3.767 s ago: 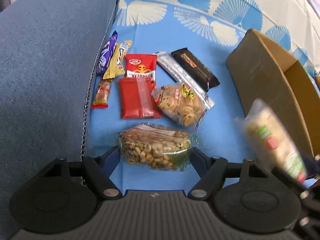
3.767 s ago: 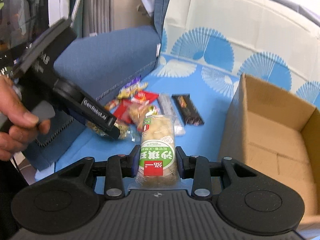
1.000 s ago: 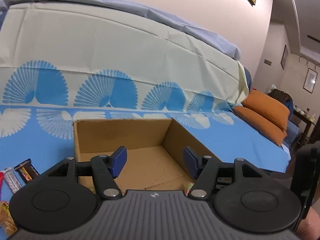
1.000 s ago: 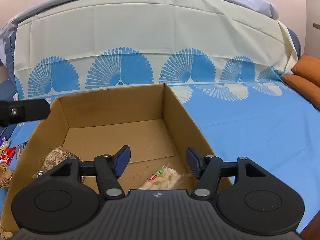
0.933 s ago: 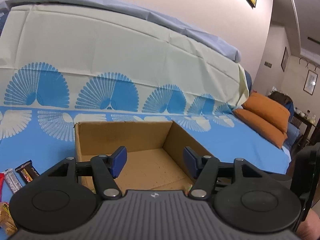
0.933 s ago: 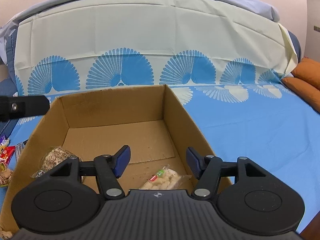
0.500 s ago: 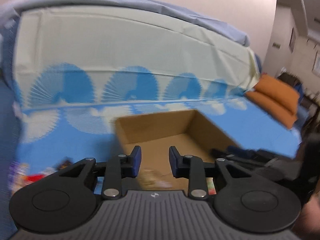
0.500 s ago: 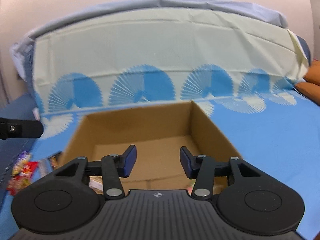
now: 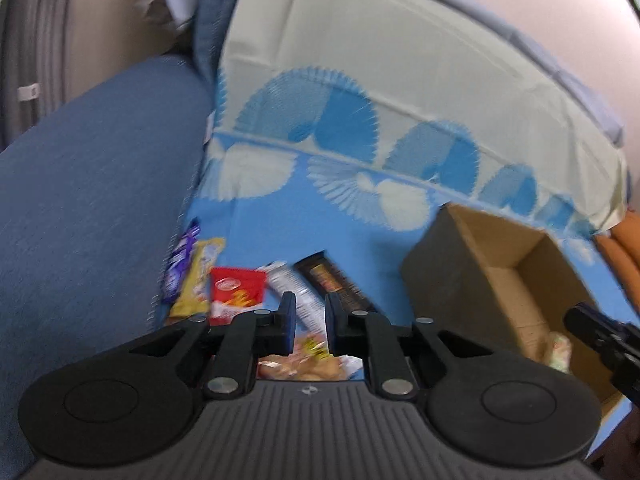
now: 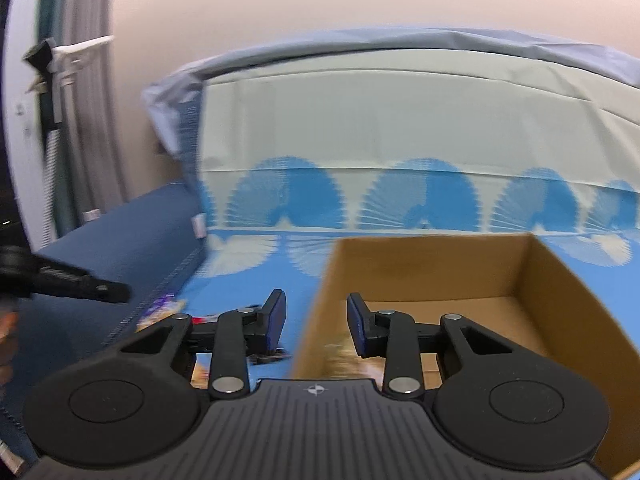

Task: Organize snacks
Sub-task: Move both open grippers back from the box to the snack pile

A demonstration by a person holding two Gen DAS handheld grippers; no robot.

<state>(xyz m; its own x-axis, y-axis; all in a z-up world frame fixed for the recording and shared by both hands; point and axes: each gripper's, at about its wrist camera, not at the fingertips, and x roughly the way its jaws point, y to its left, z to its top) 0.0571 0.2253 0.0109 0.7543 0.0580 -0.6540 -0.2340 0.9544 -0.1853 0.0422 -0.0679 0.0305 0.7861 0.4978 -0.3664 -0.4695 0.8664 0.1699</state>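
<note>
Evidently the step in hand was a reach for the next packet: the left gripper (image 9: 310,322) hung over the loose snacks on the blue sheet (image 9: 260,216), its jaws nearly together with only a narrow gap and nothing between them. The right gripper (image 10: 316,320) hung at the near left corner of the cardboard box (image 10: 436,256), jaws partly spread and empty.

By my reading, the next move called for widening the left jaws, lowering them over one packet, most likely the biscuit bag (image 9: 308,364) showing just below the fingertips, and pinching it across its short side before carrying it right to the box.

Both views were blurred, so details were uncertain. The snacks lay in a loose cluster left of the box: a purple bar (image 9: 182,262) and a yellow wrapper (image 9: 198,278) at the far left, a red pouch (image 9: 236,294), a silver stick (image 9: 288,286) and a dark bar (image 9: 332,280). At least one pale packet (image 9: 558,346) lay inside the box.
</note>
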